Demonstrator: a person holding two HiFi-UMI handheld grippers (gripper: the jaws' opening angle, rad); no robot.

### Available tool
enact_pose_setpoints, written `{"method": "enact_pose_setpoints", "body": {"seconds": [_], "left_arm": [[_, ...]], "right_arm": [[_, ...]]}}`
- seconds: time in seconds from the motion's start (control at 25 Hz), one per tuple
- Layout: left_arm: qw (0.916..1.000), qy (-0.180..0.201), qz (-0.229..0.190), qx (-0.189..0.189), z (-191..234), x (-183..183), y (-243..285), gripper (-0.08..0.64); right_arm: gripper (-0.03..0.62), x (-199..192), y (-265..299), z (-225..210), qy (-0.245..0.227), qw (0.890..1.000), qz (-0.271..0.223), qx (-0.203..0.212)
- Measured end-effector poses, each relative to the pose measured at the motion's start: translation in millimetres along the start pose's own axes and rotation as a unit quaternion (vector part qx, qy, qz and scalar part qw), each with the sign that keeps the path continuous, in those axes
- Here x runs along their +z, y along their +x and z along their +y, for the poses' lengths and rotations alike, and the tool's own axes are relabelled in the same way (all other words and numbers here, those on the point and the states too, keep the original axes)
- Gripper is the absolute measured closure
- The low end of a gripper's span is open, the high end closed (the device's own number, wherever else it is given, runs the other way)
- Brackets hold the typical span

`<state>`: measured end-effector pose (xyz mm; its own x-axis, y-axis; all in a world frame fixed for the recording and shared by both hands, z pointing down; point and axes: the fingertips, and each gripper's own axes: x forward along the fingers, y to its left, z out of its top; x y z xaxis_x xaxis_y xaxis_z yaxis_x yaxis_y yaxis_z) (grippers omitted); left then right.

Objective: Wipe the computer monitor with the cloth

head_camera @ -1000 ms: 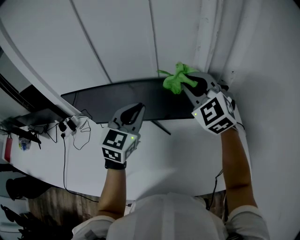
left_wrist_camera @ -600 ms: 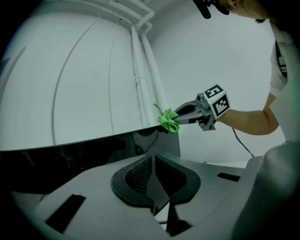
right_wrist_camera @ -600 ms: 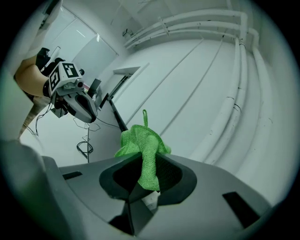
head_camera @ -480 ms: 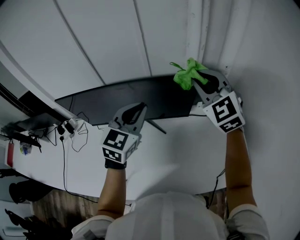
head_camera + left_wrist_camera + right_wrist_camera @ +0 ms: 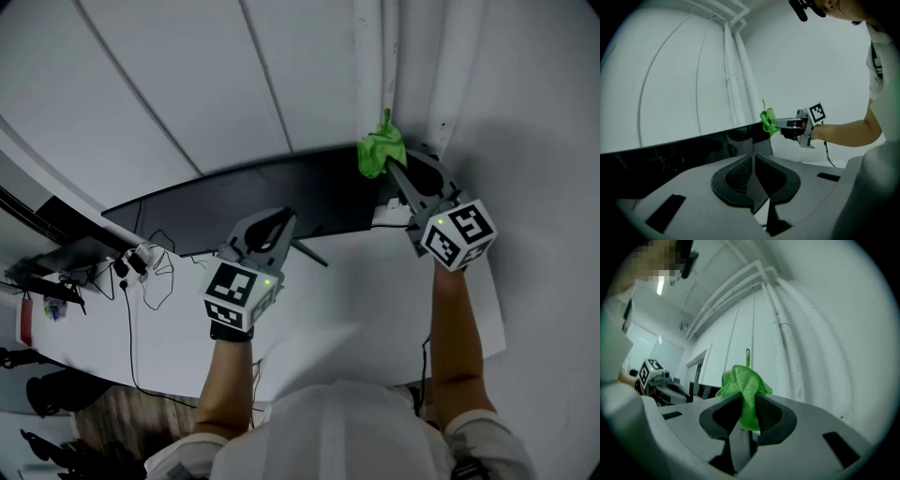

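Jaws, right: the right gripper (image 5: 746, 401) pinches the green cloth (image 5: 743, 385) between its pads; most of the fabric bunches up above the tips, and a short tail hangs below them.
Jaws, left: the left gripper (image 5: 753, 164) has its jaws pressed together with nothing between them.
Cloth position: at the upper right corner of the monitor (image 5: 253, 197), at or just over its top edge; whether it presses on the glass I cannot tell.
Left gripper position: in front of the lower screen, above the monitor stand (image 5: 309, 251), apart from both.
Monitor position: along the far edge of the desk (image 5: 356, 300), its right end near the desk's far right corner and close to the wall.
Desk, left side: loose cables (image 5: 155, 272) trail toward the front edge.
Risk, slipping: the pinch takes only a narrow fold, so drag across the screen could likely pull the cloth out of the pads.
Risk, scratching: the bunch sits mostly above the tips, so a flat approach might bring hard jaw plastic onto the panel.
Risk, tipping: a push at that high corner, with the left gripper not bracing, could rock or swivel the screen on its stand.
Risk, missed area: starting at the very corner, the wad may ride over the top edge and not along the glass.
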<state>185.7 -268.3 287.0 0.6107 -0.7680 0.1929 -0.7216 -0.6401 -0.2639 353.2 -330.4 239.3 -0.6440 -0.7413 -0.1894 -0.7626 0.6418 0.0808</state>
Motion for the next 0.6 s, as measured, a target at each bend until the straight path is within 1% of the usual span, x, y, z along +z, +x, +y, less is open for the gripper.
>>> {"method": "enact_pose_setpoints", "body": {"seconds": [0.08, 0.16, 0.28, 0.36, 0.6], "left_arm": [[1.0, -0.004, 0.004, -0.005, -3, -2, -1, 0.526], [0.9999, 0.0, 0.002, -0.011, -7, -3, -2, 0.526], [0.9998, 0.009, -0.006, -0.014, -10, -3, -2, 0.526], [0.9998, 0.007, -0.006, -0.015, -10, -4, -1, 0.526], [0.9998, -0.003, -0.002, -0.02, -8, -5, 5, 0.526]], "right_arm": [[0.508, -9, -4, 0, 0.055, 0.998, -0.031, 0.009], [0.508, -21, -5, 4, 0.079, 0.996, -0.043, 0.016], [0.508, -33, -7, 8, 0.091, 0.994, -0.05, 0.025], [0.508, -37, -7, 7, 0.099, 0.993, -0.051, 0.029], [0.508, -59, -6, 5, 0.099, 0.994, -0.018, 0.035]]}}
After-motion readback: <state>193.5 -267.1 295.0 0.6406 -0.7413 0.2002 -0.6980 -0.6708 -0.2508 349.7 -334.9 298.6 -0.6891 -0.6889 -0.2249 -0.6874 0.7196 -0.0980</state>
